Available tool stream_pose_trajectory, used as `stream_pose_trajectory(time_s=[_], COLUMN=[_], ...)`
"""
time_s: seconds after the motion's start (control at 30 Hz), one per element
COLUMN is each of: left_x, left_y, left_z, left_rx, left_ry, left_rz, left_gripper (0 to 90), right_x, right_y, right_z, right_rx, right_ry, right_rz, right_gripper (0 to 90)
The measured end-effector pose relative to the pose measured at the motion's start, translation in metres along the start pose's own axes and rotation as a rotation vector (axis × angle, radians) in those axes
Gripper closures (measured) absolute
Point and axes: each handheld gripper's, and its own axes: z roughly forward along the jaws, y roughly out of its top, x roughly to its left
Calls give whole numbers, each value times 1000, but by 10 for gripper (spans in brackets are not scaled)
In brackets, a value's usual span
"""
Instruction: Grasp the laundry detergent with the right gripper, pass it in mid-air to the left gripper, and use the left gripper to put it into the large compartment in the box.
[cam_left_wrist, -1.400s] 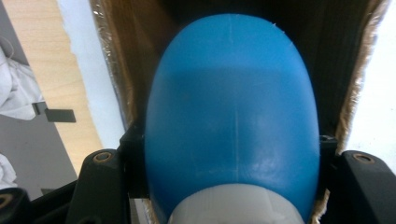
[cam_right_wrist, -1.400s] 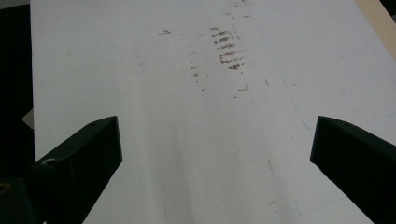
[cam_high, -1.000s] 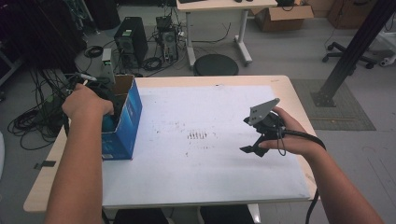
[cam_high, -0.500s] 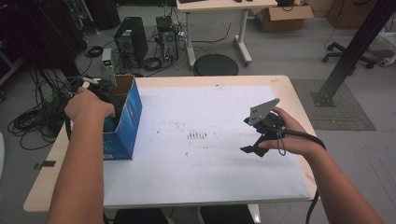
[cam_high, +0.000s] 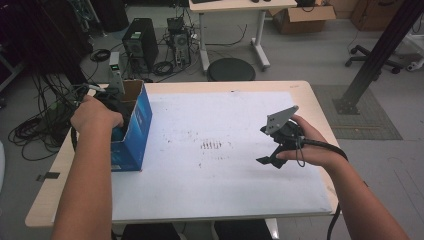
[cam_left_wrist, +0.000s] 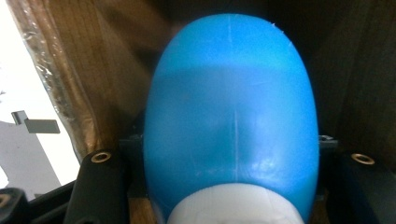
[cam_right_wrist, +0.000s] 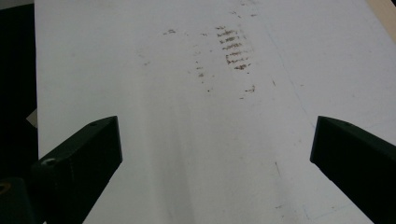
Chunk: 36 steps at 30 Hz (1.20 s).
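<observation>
one blue bottle (cam_left_wrist: 231, 116) clamped in the left gripper (cam_left_wrist: 231, 177) inside one box (cam_high: 131, 125) at nine o'clock; right gripper (cam_right_wrist: 212, 154) wide over the bench (cam_high: 225, 185).

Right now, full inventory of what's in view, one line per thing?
Box: 1, blue outside, brown card inside, left part of the table, open top.
Bottle: 1, blue with a white cap end, inside the box, between the left tool's jaws.
White sheet: 1, white with dark scuff marks, covers most of the table.
Table: 1, light wood.
Computer tower: 1, black, on the floor beyond the table.
Cardboard box: 1, brown, on the far floor.
Left tool: 1, black, shut on the bottle in the box.
Right tool: 1, black, open above the white sheet.
</observation>
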Motion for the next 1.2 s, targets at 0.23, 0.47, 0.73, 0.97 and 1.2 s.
stream_pose_trajectory(time_s=[0.23, 0.47, 0.73, 0.97, 1.2], left_x=[1, 2, 5, 3, 2], left_y=[-1, -3, -6, -6, -9], left_z=[0, -3, -8, -10, -15], left_rx=[-5, -27, -46, -47, -58], left_ry=[-3, -12, -39, -33, -31], left_rz=[-1, 11, 4, 3, 2], left_gripper=[380, 359, 335, 323, 309], right_x=[1, 3, 4, 4, 4], right_y=[0, 1, 4, 4, 3], right_z=[0, 0, 0, 0, -1], right_rx=[2, 6, 3, 3, -2], right_ry=[0, 4, 4, 4, 1], right_rz=[-3, -1, -10, -12, -12], right_gripper=[22, 23, 23, 23, 23])
